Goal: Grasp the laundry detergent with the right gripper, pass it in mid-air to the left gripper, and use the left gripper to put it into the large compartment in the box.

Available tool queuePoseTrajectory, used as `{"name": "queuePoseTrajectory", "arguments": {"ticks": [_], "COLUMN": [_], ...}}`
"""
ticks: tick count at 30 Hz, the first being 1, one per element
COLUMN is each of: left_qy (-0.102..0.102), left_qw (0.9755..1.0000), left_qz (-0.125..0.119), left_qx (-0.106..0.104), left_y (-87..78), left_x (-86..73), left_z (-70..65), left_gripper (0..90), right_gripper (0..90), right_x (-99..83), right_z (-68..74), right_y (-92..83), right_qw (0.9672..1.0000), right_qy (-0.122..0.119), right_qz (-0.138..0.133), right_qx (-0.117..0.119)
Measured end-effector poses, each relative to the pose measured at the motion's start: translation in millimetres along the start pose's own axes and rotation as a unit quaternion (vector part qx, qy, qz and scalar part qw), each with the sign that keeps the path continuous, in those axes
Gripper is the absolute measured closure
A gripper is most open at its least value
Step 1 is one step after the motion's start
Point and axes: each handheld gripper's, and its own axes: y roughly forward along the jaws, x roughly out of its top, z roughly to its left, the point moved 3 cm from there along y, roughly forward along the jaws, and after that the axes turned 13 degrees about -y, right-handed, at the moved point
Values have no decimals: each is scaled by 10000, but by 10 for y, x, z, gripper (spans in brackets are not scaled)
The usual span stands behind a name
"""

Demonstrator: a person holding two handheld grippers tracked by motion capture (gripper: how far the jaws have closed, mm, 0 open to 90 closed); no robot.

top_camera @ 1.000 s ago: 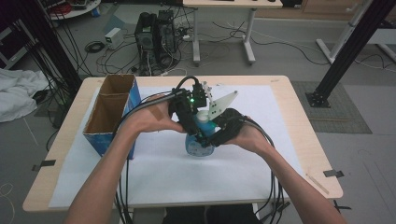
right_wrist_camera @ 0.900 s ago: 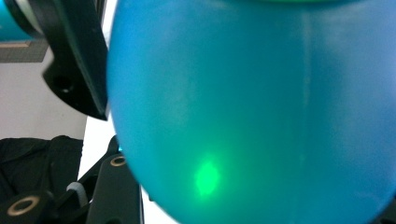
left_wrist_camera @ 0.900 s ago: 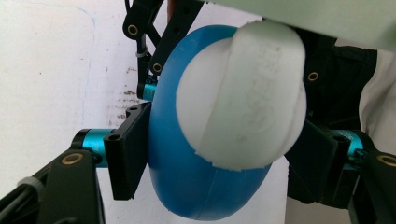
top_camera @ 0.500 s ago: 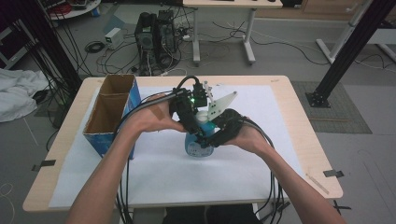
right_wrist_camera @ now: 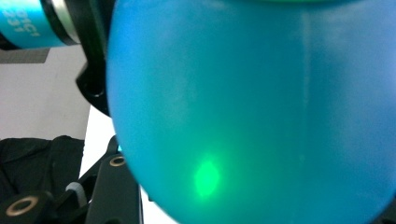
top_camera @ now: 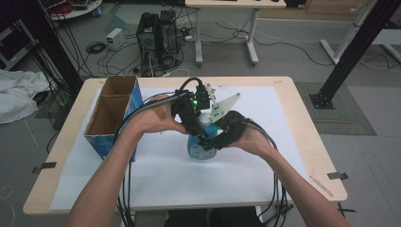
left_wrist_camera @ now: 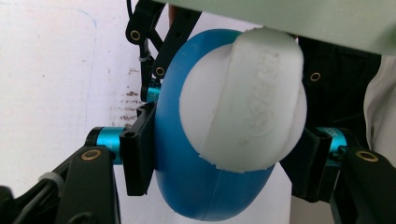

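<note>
Since the earlier frames, both hands sit at the same spot over the middle of the desk (top_camera: 302, 142), while the left tool's (left_wrist_camera: 219, 154) jaws have just been closing on the round blue plastic bottle (left_wrist_camera: 187, 186). In the left gripper view those jaws now press its white cap (left_wrist_camera: 243, 107) from both sides, clenched on it. The bottle's lower body is cut off by the bottom edge of that view, and a pale blurred plate hides the top right.

From the high view, the bottle (top_camera: 201, 149) stands upright on the white sheet (top_camera: 179, 175) at the desk's centre, largely covered by the two black tools and both hands. The right tool (top_camera: 213, 141) grips the bottle's body low down, though its jaw tips are hard to make out there.

Up close in the right gripper view, the blue wall (right_wrist_camera: 261, 102) is blurred, with a green glint, and only one jaw edge shows at the lower left.

A blue open cardboard box (top_camera: 111, 118) stands well apart at the left of the desk.
</note>
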Motion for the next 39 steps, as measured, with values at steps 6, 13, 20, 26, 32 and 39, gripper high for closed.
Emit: {"name": "queuePoseTrajectory", "arguments": {"ticks": [6, 13, 20, 26, 32, 39], "left_qy": [-49, -25, -119, -112, -83, -123], "left_qw": [10000, 10000, 9998, 9999, 9999, 9999], "left_qz": [0, 23, -52, -25, 25, 44], "left_qx": [-71, -89, -130, -91, -65, -62], "left_y": [13, 10, -2, 17, 7, 9], "left_x": [-4, -14, -28, -34, -46, -72], "left_z": [6, 19, 20, 13, 31, 37], "left_gripper": [370, 371, 372, 372, 372, 372], "right_gripper": [450, 439, 411, 357, 324, 297], "right_x": [-11, -38, -22, -20, -22, -33], "right_z": [-4, -3, 35, 18, 32, 28], "right_y": [0, 16, 23, 45, 29, 22], "right_qw": [10000, 9998, 9998, 9998, 9999, 9998], "right_qy": [-5, -53, 11, -113, -16, 28], "right_qz": [-44, -125, -109, -134, -121, -167], "right_qx": [62, 111, 170, 55, 85, 83]}}
